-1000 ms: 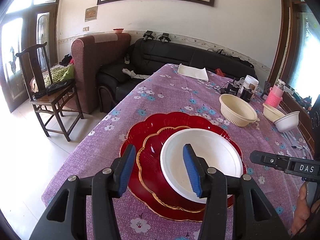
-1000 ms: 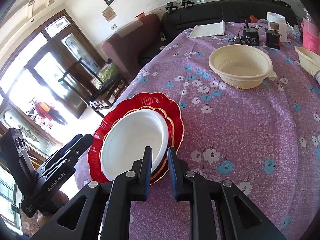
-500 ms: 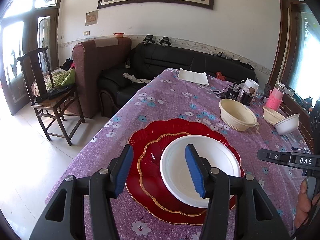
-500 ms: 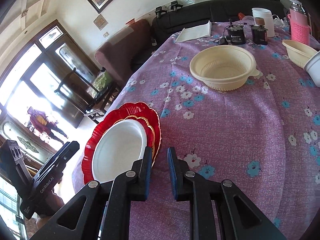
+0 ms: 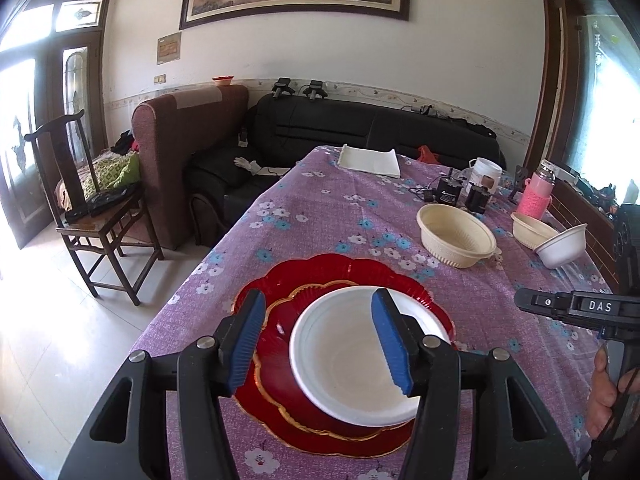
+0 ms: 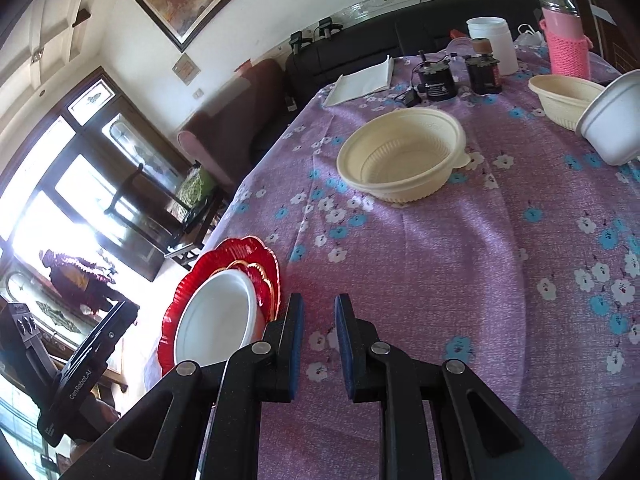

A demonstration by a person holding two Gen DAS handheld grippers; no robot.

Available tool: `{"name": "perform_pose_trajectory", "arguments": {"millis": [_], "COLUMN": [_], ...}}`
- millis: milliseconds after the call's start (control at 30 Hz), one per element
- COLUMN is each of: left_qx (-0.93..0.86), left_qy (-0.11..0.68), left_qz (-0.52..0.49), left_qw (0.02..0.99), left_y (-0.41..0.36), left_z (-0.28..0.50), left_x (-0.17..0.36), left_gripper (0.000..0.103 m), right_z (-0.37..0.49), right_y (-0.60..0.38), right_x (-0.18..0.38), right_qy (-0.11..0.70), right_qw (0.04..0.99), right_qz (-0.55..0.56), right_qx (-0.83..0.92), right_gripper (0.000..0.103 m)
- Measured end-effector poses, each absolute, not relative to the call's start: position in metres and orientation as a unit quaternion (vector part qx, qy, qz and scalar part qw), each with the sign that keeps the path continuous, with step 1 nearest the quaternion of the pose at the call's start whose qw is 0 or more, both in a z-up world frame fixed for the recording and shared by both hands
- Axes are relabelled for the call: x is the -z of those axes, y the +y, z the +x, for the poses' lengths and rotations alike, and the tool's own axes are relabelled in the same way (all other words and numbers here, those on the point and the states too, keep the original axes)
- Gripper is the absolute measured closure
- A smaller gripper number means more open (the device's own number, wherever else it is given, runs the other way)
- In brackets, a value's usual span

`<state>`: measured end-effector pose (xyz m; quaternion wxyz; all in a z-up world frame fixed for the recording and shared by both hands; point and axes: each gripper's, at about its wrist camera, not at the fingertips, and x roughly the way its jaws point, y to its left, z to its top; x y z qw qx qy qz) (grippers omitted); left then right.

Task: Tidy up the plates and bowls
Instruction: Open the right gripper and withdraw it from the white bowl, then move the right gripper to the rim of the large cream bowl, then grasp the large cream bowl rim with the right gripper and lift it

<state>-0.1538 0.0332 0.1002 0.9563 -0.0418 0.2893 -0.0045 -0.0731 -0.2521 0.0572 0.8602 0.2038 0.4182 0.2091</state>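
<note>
Left gripper (image 5: 318, 338) spread, jaws just been opening, nothing pinched; white plate (image 5: 360, 356) stacked on red plates (image 5: 344, 272) directly below. Right gripper (image 6: 319, 330) nearly closed, empty, cream bowl (image 6: 400, 156) well ahead. Risk: narrow gap bumping bowl rim, shoving it toward white bowl (image 6: 612, 124).

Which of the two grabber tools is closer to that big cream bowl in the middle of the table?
Right. The right gripper points at the big cream bowl across bare cloth. The left gripper hangs above the stacked plates, farther back.
</note>
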Motion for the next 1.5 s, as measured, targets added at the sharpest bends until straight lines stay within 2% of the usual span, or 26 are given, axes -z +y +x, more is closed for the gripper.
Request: {"name": "perform_pose_trajectory", "arguments": {"millis": [500, 667, 867, 1067, 1300, 1367, 1433, 1500], "left_qx": [0.124, 0.135, 0.136, 0.112, 0.091, 0.097, 0.107, 0.11], "left_qy": [0.334, 0.368, 0.425, 0.484, 0.513, 0.52, 0.533, 0.537], "left_qz": [-0.015, -0.022, -0.049, -0.097, -0.129, -0.133, -0.138, -0.145], "left_qw": [0.934, 0.92, 0.893, 0.862, 0.844, 0.838, 0.828, 0.824], "left_y": [-0.051, -0.064, -0.08, -0.085, -0.084, -0.087, -0.09, -0.091], "left_z": [-0.106, -0.071, -0.004, 0.084, 0.148, 0.161, 0.167, 0.166], "left_x": [-0.125, -0.121, -0.104, -0.08, -0.052, -0.046, -0.039, -0.035], "left_gripper": [0.047, 0.047, 0.047, 0.047, 0.047, 0.057, 0.088, 0.089], "right_z": [-0.022, -0.004, 0.006, 0.005, 0.004, 0.006, 0.007, 0.008], "right_y": [-0.326, -0.355, -0.37, -0.373, -0.373, -0.371, -0.37, -0.369], "right_x": [-0.084, -0.062, -0.027, -0.023, -0.023, -0.021, -0.019, -0.018], "right_qy": [0.368, 0.367, 0.385, 0.386, 0.388, 0.392, 0.396, 0.399], "right_qw": [0.885, 0.882, 0.862, 0.86, 0.858, 0.855, 0.853, 0.85], "right_qz": [0.25, 0.277, 0.31, 0.314, 0.315, 0.316, 0.317, 0.319], "right_qx": [-0.136, -0.102, -0.113, -0.114, -0.118, -0.122, -0.124, -0.128], "right_gripper": [0.081, 0.08, 0.08, 0.08, 0.08, 0.08, 0.08, 0.08]}}
